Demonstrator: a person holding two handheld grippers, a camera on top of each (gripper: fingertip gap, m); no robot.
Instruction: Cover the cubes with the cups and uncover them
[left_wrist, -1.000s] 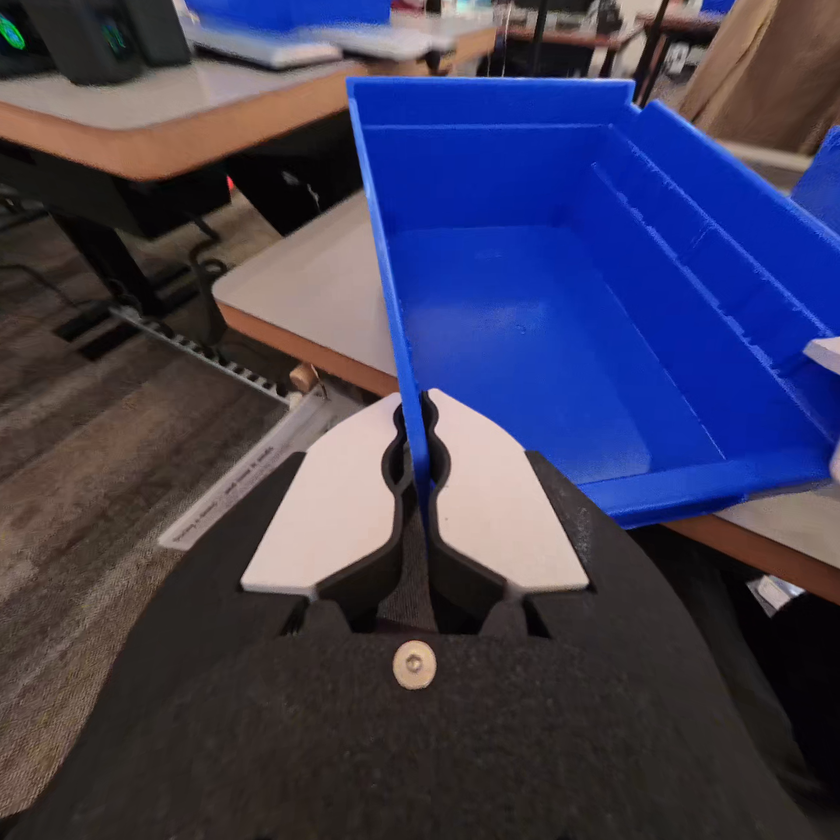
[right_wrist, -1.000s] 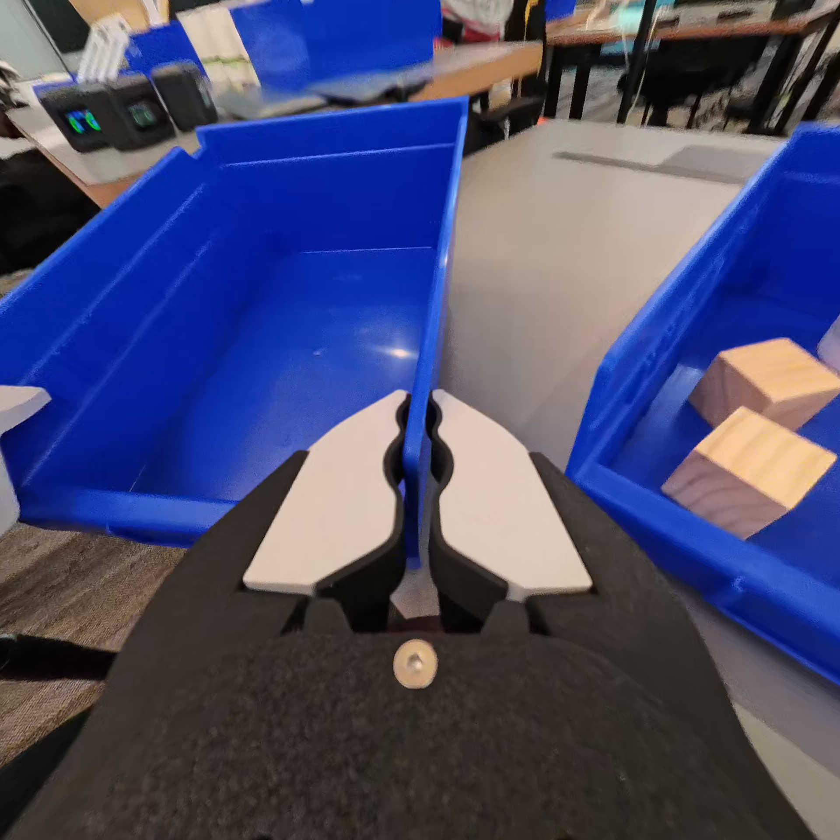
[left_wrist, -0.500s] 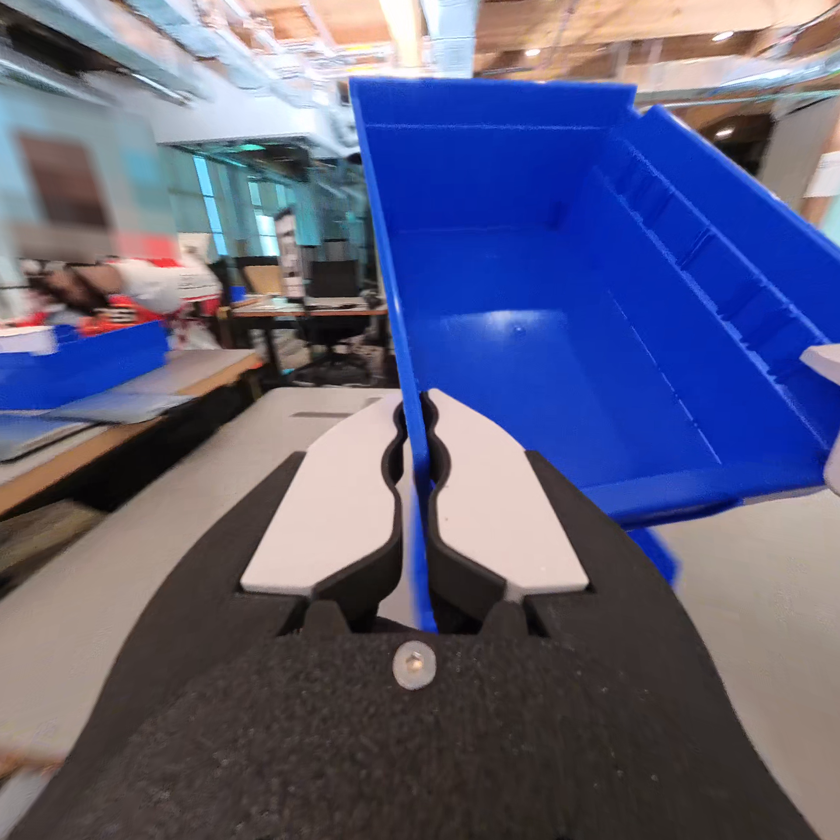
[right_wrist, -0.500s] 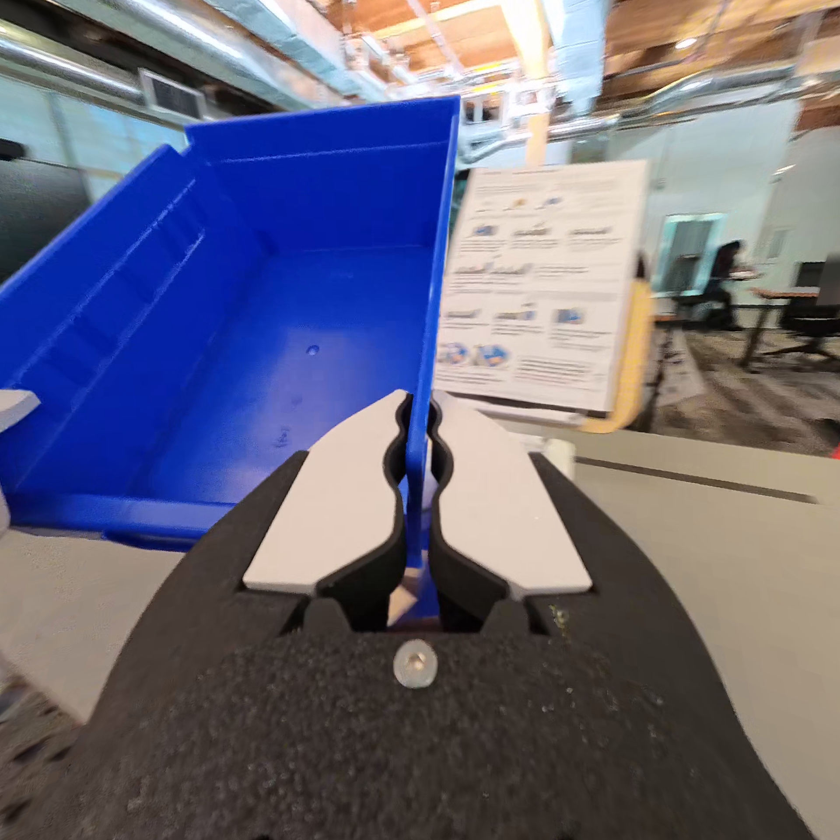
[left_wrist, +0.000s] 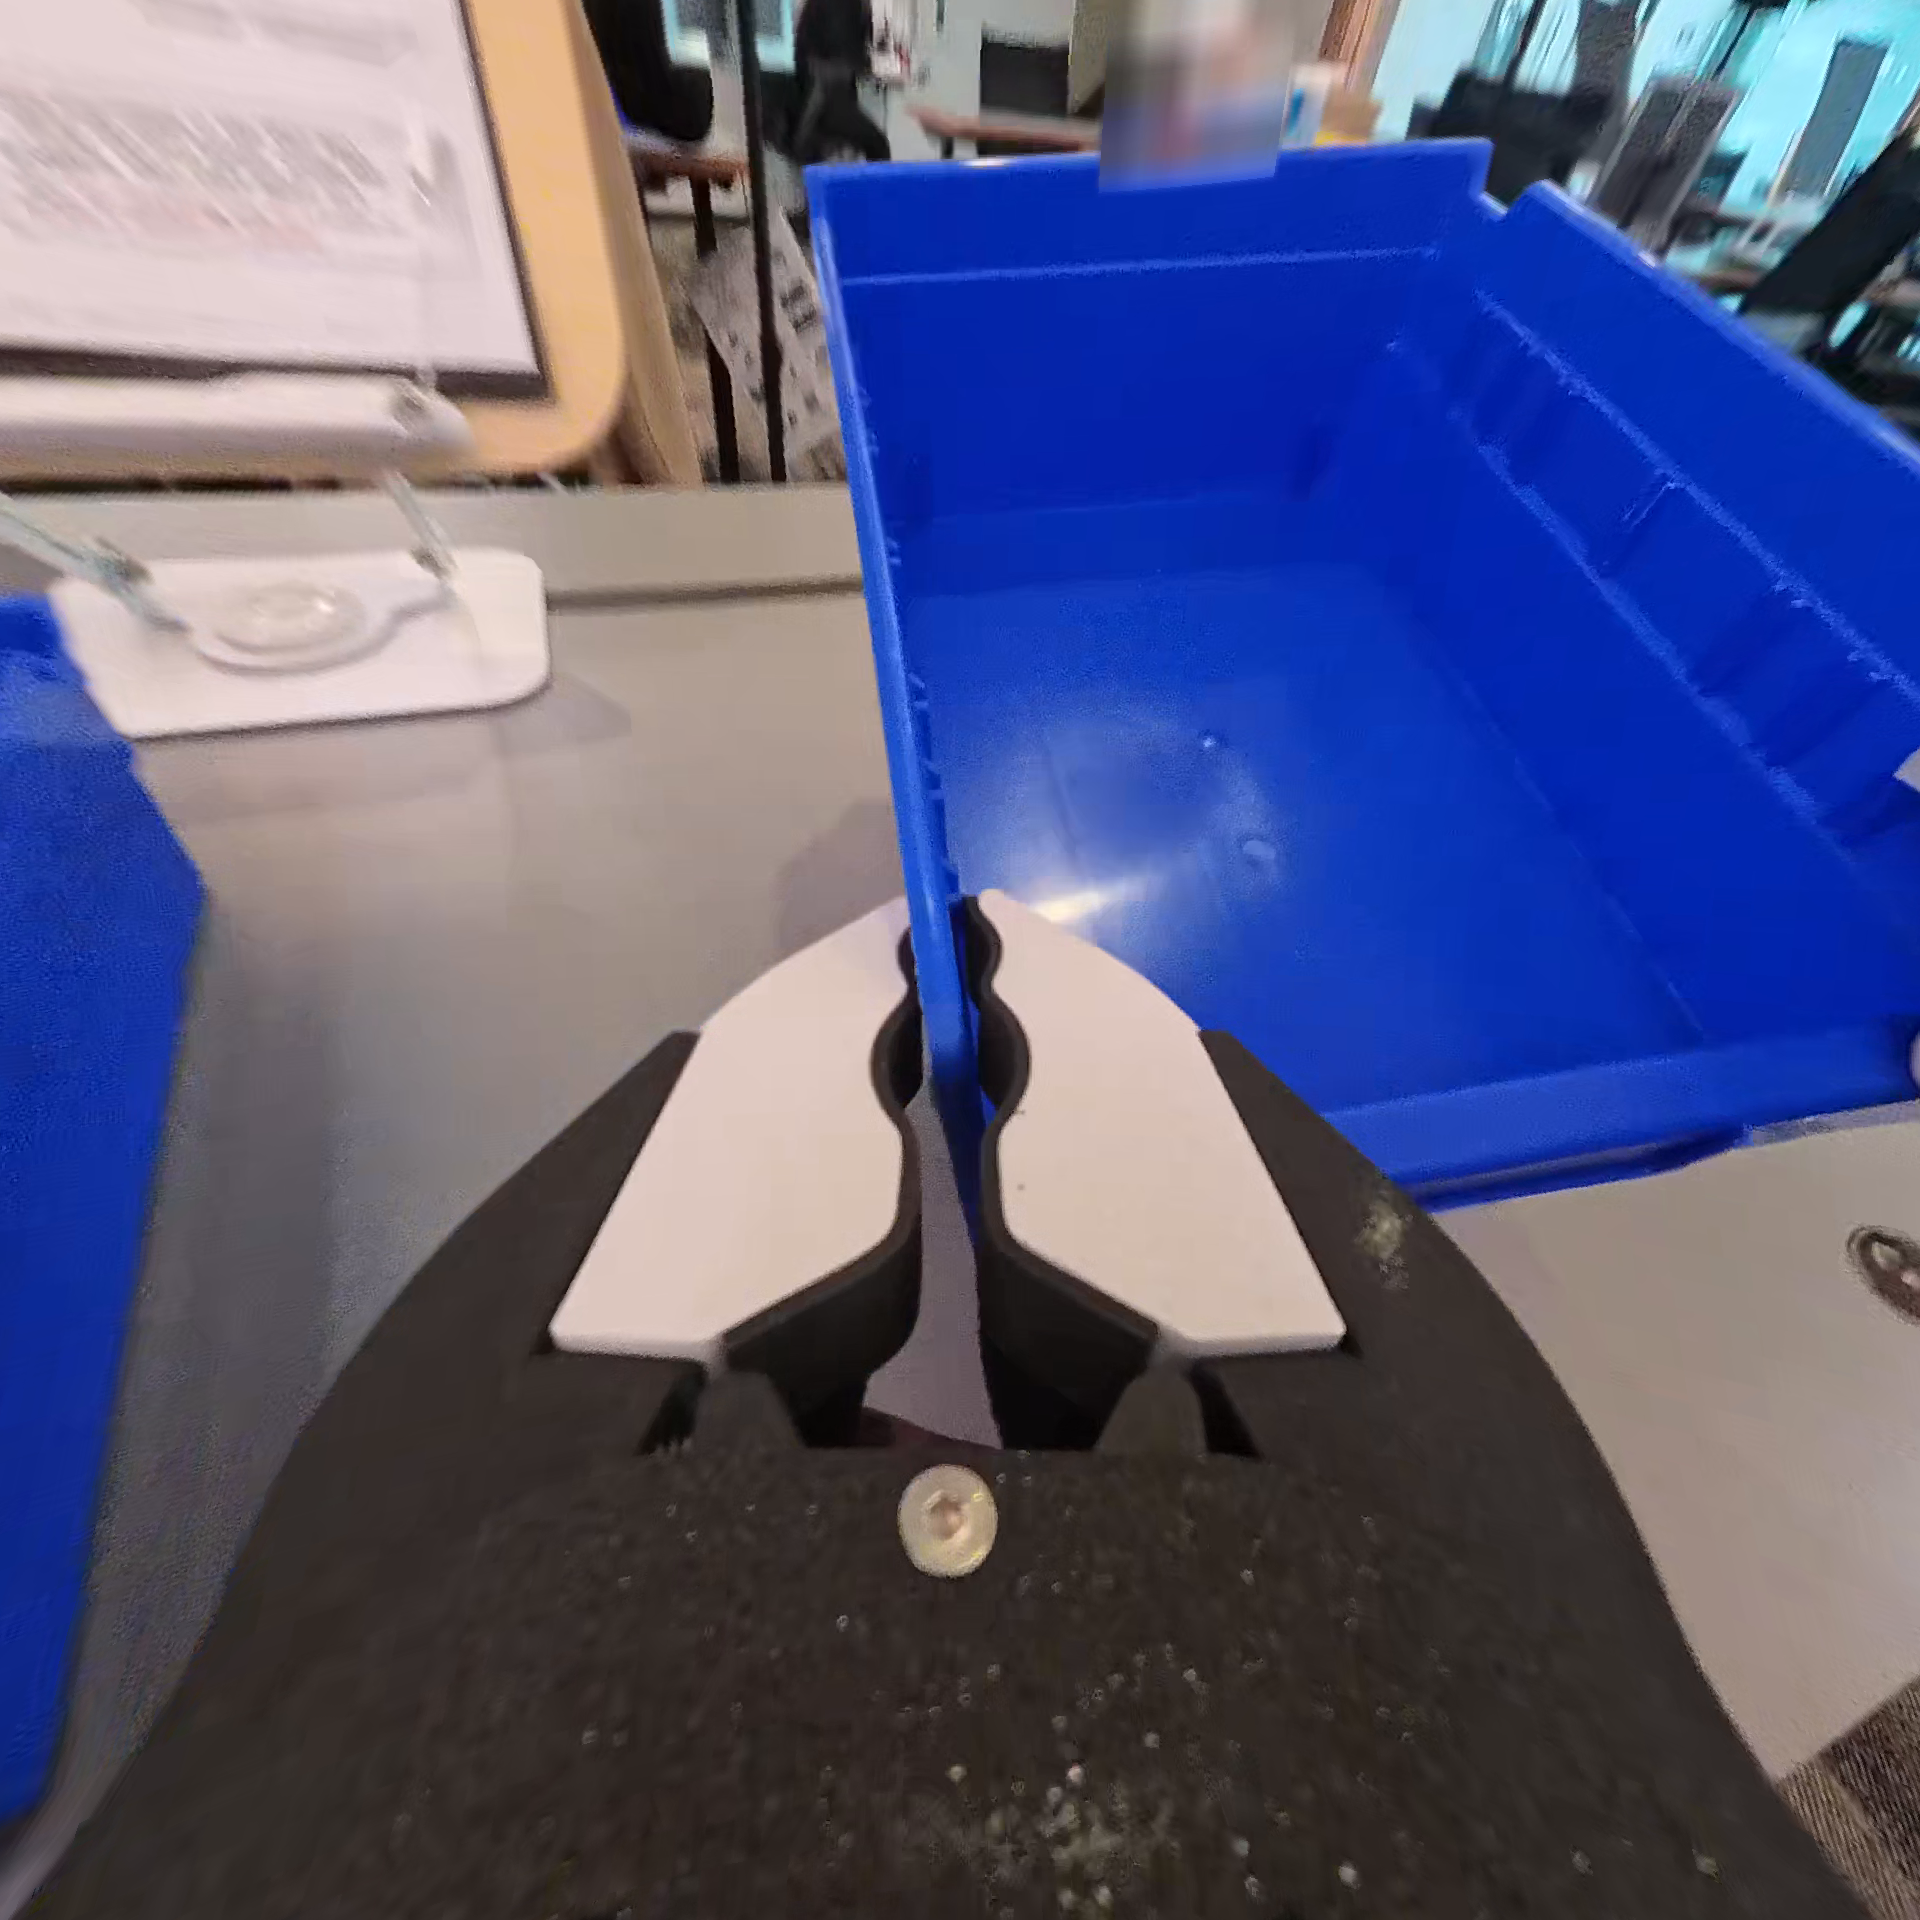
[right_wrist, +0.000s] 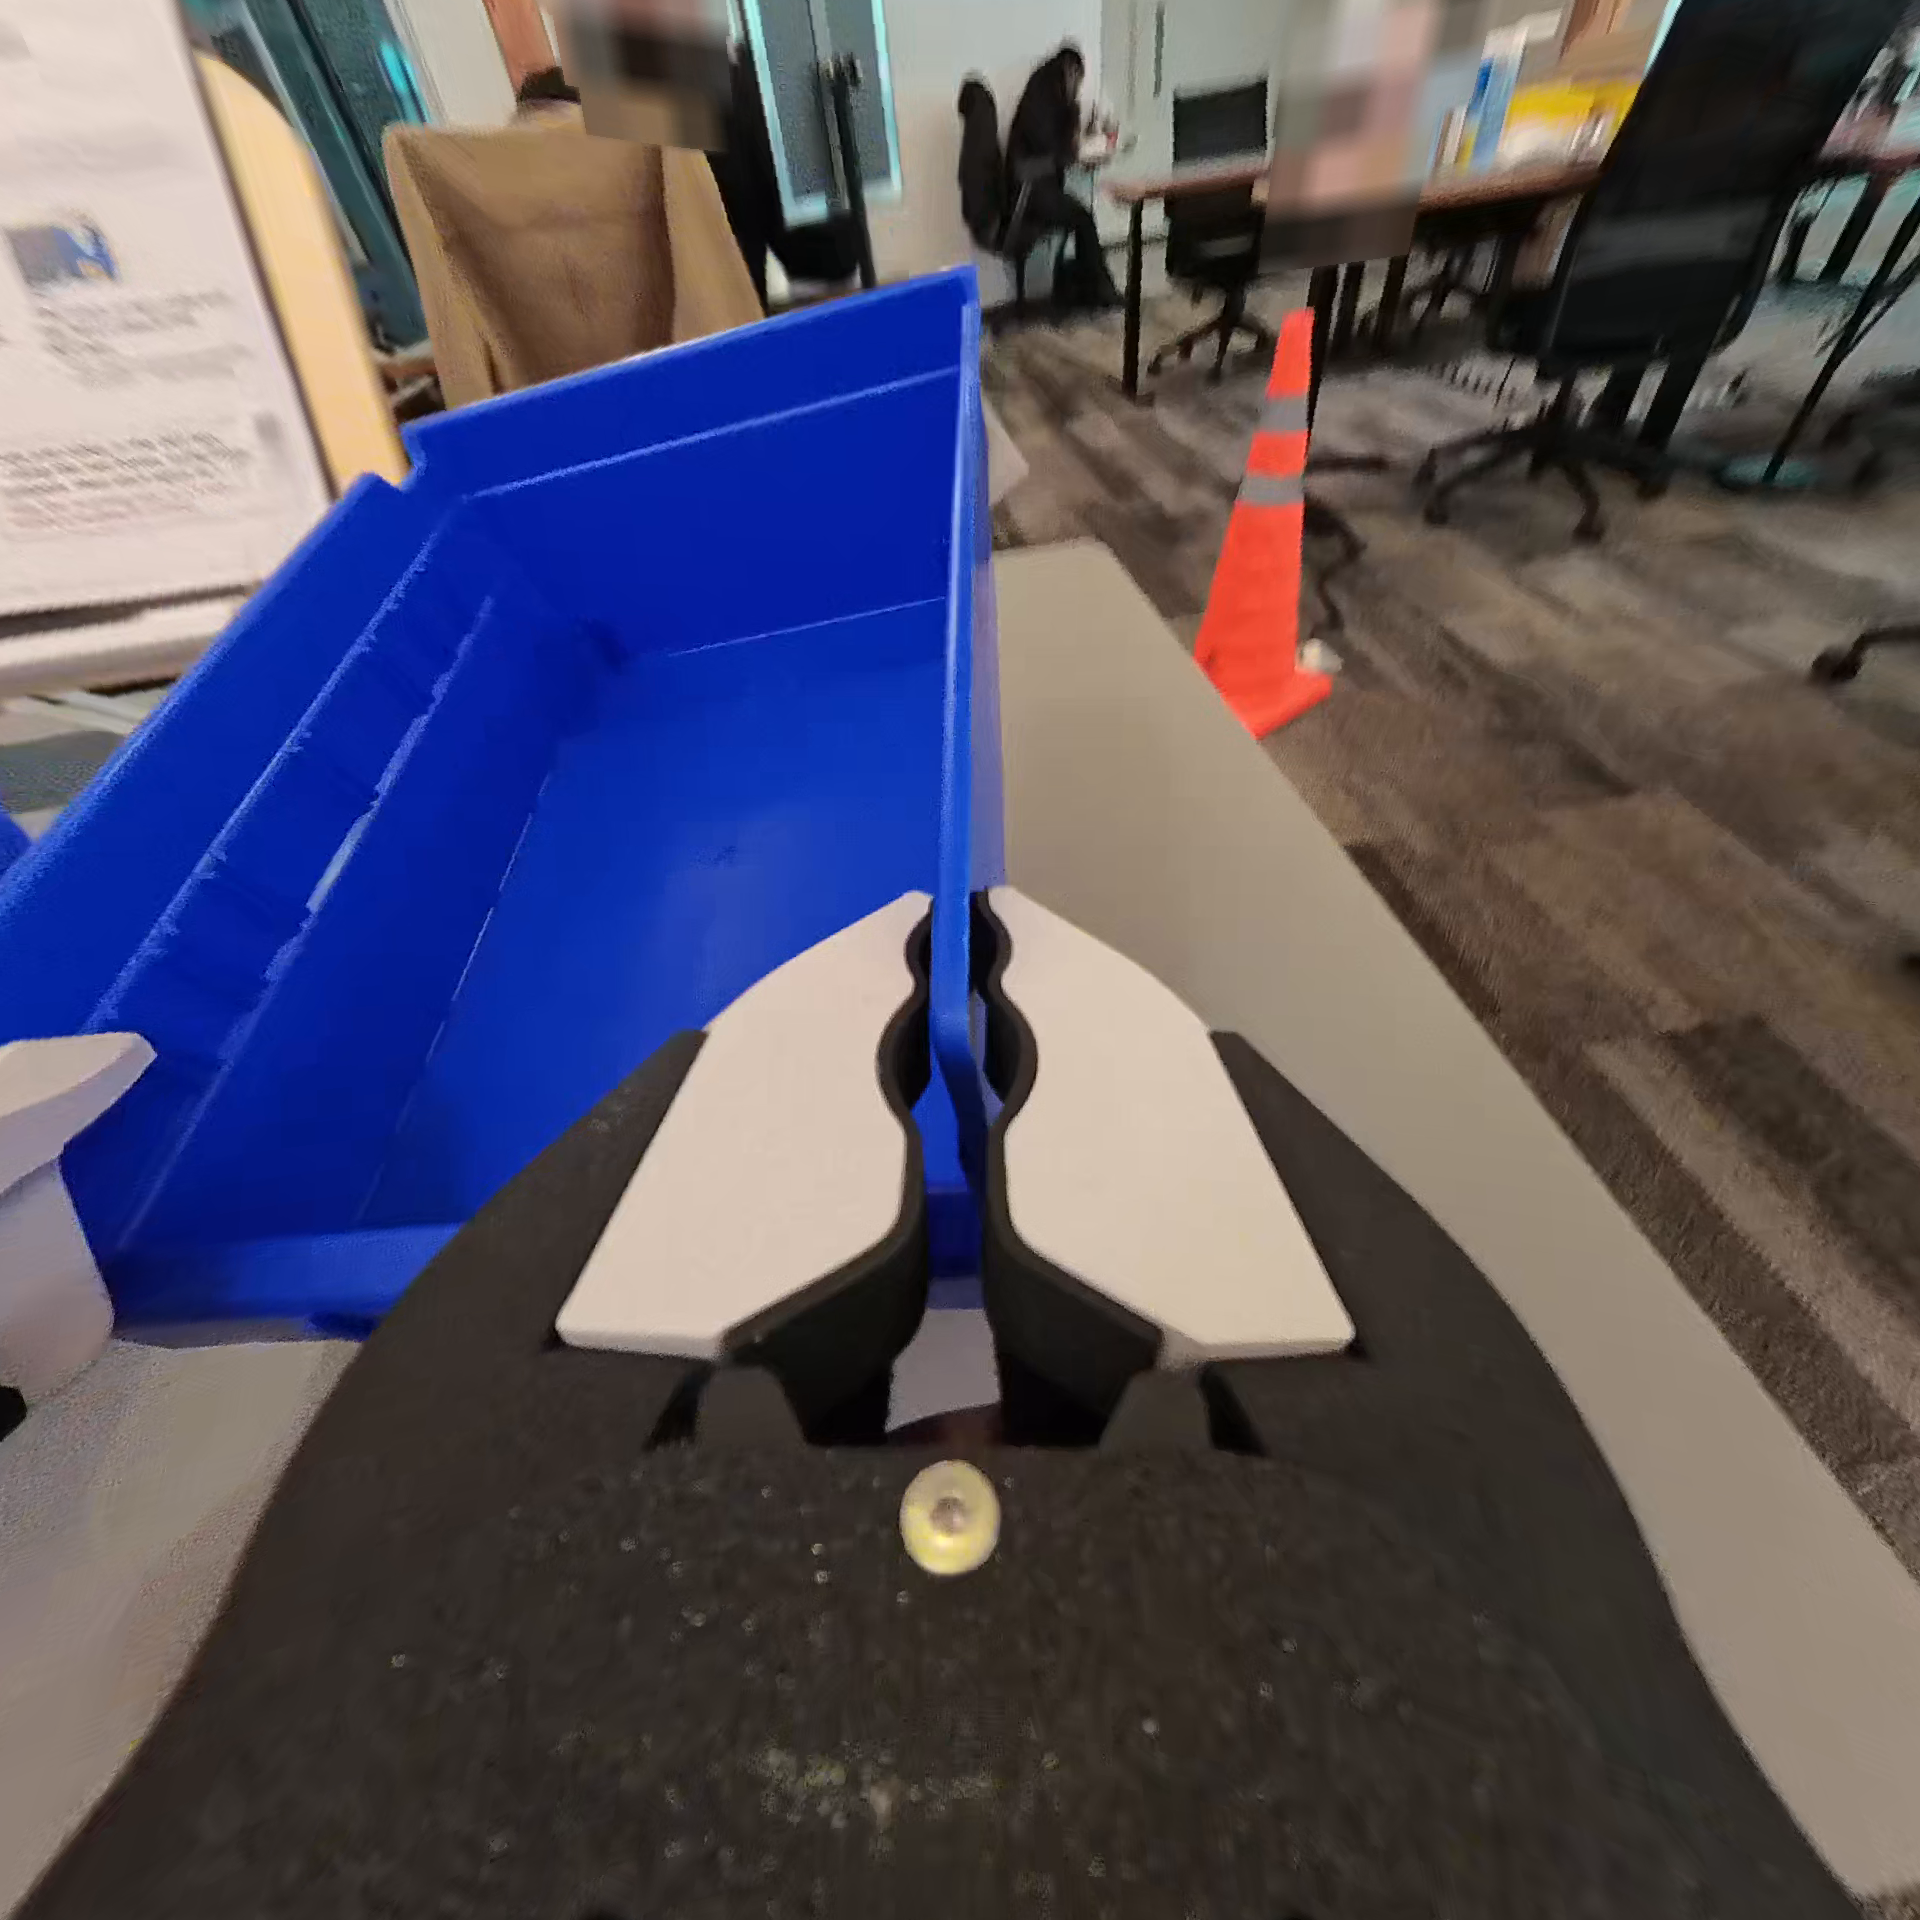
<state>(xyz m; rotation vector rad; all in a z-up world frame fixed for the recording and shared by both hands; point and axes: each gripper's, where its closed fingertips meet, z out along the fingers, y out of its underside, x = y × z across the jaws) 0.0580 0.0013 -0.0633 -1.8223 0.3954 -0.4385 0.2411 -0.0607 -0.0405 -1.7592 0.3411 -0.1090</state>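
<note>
Fingers (left_wrist: 790, 1132) pinching blue bin (left_wrist: 1299, 790) walls, underside hidden, perhaps lifted

Left tool (left_wrist: 943, 925) and right tool (right_wrist: 952, 920) both clamped.

Both wrist views look closely along opposite walls of one blue bin (left_wrist: 1351, 727).

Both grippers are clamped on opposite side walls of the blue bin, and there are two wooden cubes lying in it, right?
Not quite: the blue bin is empty, as both wrist views show. The rest holds: the left gripper and the right gripper are each shut on one of its opposite side walls.
</note>
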